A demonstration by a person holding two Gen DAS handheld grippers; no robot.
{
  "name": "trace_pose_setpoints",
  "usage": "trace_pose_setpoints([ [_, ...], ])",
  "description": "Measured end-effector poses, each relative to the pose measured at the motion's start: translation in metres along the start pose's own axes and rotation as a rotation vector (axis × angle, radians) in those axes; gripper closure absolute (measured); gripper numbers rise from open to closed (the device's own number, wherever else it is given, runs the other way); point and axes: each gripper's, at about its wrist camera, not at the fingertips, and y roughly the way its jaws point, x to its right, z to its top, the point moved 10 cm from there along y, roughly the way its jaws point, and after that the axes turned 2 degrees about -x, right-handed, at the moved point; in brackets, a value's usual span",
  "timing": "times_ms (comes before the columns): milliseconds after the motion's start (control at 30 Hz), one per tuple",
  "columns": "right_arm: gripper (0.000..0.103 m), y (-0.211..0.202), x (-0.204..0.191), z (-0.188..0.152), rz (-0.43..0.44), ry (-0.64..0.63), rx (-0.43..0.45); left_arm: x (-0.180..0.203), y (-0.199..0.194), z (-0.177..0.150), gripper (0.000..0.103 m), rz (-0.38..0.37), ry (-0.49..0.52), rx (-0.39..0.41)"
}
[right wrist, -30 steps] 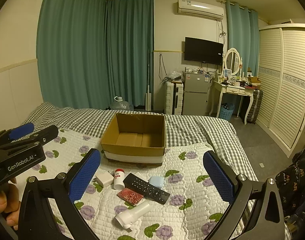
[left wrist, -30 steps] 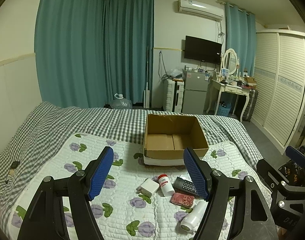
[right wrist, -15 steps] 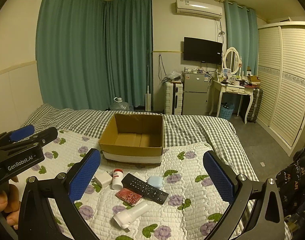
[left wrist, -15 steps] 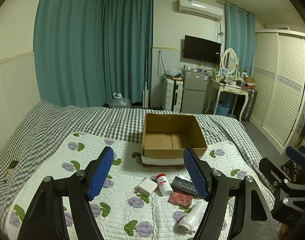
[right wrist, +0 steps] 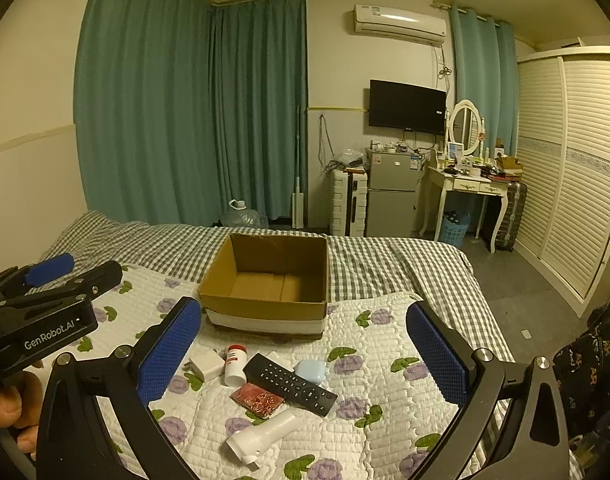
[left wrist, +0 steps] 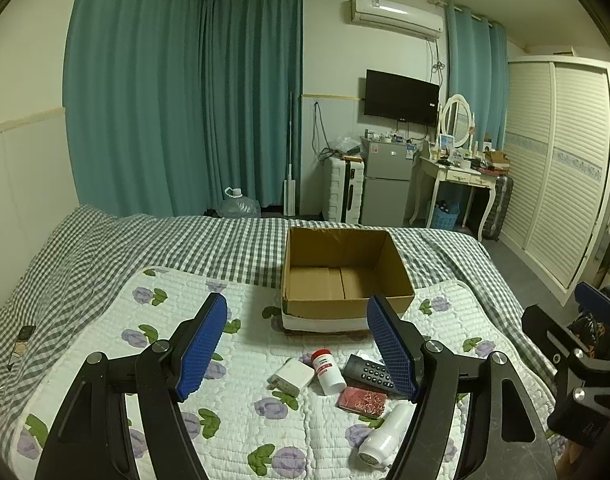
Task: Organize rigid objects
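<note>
Left to right on the white floral quilt (right wrist: 385, 360): white square charger (right wrist: 206, 364), red-capped white pill bottle (right wrist: 235, 365), red patterned flat pouch (right wrist: 258, 399), black remote control (right wrist: 291, 383), pale blue small case (right wrist: 311, 371), white cylindrical flashlight (right wrist: 261, 436) nearest the front edge. Behind them an open brown cardboard box (right wrist: 265, 308). Left gripper (left wrist: 297, 348) and right gripper (right wrist: 305, 352) both hover spread wide, holding nothing.

We see an open, empty cardboard box (right wrist: 267, 286) upright mid-quilt. Nearer the quilt's front edge lie a white charger (right wrist: 206, 365), a red-capped bottle (right wrist: 235, 364), a black remote (right wrist: 291, 383), a blue case (right wrist: 311, 371), a red pouch (right wrist: 258, 399) and a white flashlight (right wrist: 261, 436), clustered close together.
</note>
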Motion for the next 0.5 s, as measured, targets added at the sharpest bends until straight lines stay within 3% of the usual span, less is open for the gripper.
trace_pose_setpoints([
  [500, 0.000, 0.037, 0.012, -0.001, -0.034, -0.051, 0.000, -0.018, 0.038, 0.010, 0.028, 0.029, 0.032, 0.027],
])
